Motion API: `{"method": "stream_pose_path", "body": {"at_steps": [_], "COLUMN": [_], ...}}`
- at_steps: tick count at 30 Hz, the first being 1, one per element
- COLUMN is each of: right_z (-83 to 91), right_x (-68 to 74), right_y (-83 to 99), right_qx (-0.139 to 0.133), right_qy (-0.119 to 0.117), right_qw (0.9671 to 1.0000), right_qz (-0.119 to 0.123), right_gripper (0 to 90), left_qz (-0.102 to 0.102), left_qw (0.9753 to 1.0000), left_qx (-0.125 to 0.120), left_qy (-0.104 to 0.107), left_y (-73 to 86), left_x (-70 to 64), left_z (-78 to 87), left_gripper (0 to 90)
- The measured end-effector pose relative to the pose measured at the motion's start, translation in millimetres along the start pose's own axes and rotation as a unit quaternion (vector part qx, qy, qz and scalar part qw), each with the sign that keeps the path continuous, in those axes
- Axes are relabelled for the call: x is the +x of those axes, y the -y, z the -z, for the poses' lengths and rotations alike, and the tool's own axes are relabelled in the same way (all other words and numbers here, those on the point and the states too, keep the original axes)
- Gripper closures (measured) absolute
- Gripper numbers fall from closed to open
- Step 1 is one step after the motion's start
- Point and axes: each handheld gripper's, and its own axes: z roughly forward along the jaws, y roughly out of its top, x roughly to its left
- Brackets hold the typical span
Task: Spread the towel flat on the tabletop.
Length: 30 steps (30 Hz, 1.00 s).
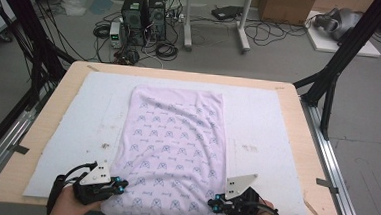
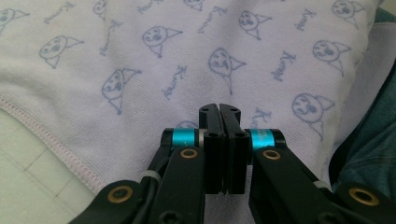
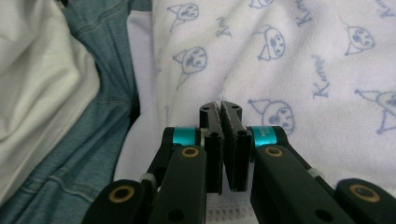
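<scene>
Towel [image 1: 173, 151] lies flat on the white mat [image 1: 267, 127], long axis running away from the person, with both grippers at its near end.

Table [image 1: 304, 144] carries the mat, and the towel lies down the mat's middle, its near hem hanging just past the table's front edge. The left gripper [image 1: 119, 185] sits at the towel's near-left corner and the right gripper [image 1: 216, 204] at its near-right corner, equally near, so any fold would carry that hem toward the far end. In the left gripper view the jaws are pressed together over the cloth [image 2: 140, 70], though whether cloth is between them I cannot tell; in the right gripper view they are clamped on a fold of towel [image 3: 280, 70]. Nothing on the mat blocks the way forward; a faint stain [image 1: 107, 146] lies left of the towel.
</scene>
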Motion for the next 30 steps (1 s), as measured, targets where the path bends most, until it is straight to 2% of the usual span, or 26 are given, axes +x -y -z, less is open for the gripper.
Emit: {"method": "stream_pose_path", "body": {"at_steps": [4,7,10,12,13,14,15,16,17,19,20,21,27,28,30], "right_z": [0.4,-0.1,4.7,9.4,11.3,12.5,13.3,14.2,15.0,16.8,17.6,18.5,24.4,25.6,28.0], "right_x": [3.9,7.8,8.0,4.3,1.7,-1.7,-6.2,-10.8,-13.7,-21.0,-25.5,-30.2,-57.2,-61.9,-71.9], "right_y": [0.9,-1.2,-2.0,-2.9,-3.7,-4.7,-6.5,-8.2,-9.6,-15.1,-17.8,-21.7,-38.1,-39.9,-42.7], "right_qx": [-0.011,-0.007,-0.019,-0.035,-0.045,-0.053,-0.063,-0.064,-0.066,-0.070,-0.071,-0.074,-0.076,-0.076,-0.079], "right_qy": [-0.026,-0.033,-0.041,-0.046,-0.043,-0.035,-0.018,-0.019,-0.013,0.017,0.018,0.035,0.068,0.081,0.084], "right_qw": [0.9996,0.9994,0.9989,0.9983,0.9981,0.9978,0.9973,0.9968,0.9968,0.9959,0.9953,0.9944,0.9908,0.9899,0.9886], "right_qz": [0.001,0.011,0.009,0.003,-0.006,-0.016,-0.033,-0.043,-0.043,-0.055,-0.062,-0.067,-0.089,-0.088,-0.096], "right_gripper": [88.0,87.8,87.2,82.3,77.8,73.1,69.1,68.7,67.0,60.3,58.2,54.7,45.2,43.4,40.8], "left_qz": [0.002,0.006,0.009,0.015,0.019,0.026,0.030,0.032,0.033,0.037,0.038,0.038,0.047,0.050,0.053], "left_qw": [1.0000,1.0000,0.9999,0.9998,0.9996,0.9994,0.9992,0.9990,0.9989,0.9986,0.9984,0.9983,0.9971,0.9967,0.9963], "left_qx": [0.003,0.001,-0.004,-0.012,-0.017,-0.023,-0.028,-0.031,-0.034,-0.037,-0.041,-0.044,-0.055,-0.059,-0.063], "left_qy": [0.001,0.002,0.003,0.006,0.008,0.004,0.000,-0.001,-0.002,-0.009,-0.009,-0.008,-0.020,-0.023,-0.024], "left_y": [3.9,5.5,4.9,3.7,2.7,1.1,-0.5,-1.7,-4.3,-8.6,-12.0,-14.9,-35.4,-39.1,-46.4], "left_x": [-1.1,-4.7,-7.8,-7.2,-6.0,-3.9,-1.6,0.2,3.5,7.8,10.6,12.8,33.3,36.7,43.8], "left_z": [7.8,14.6,20.7,24.0,26.3,28.2,29.8,30.9,32.4,32.8,32.5,31.8,27.2,26.6,25.0], "left_gripper": [88.6,88.6,88.5,87.3,85.9,80.8,76.9,74.6,73.4,68.0,66.0,65.0,54.4,53.0,49.5]}}
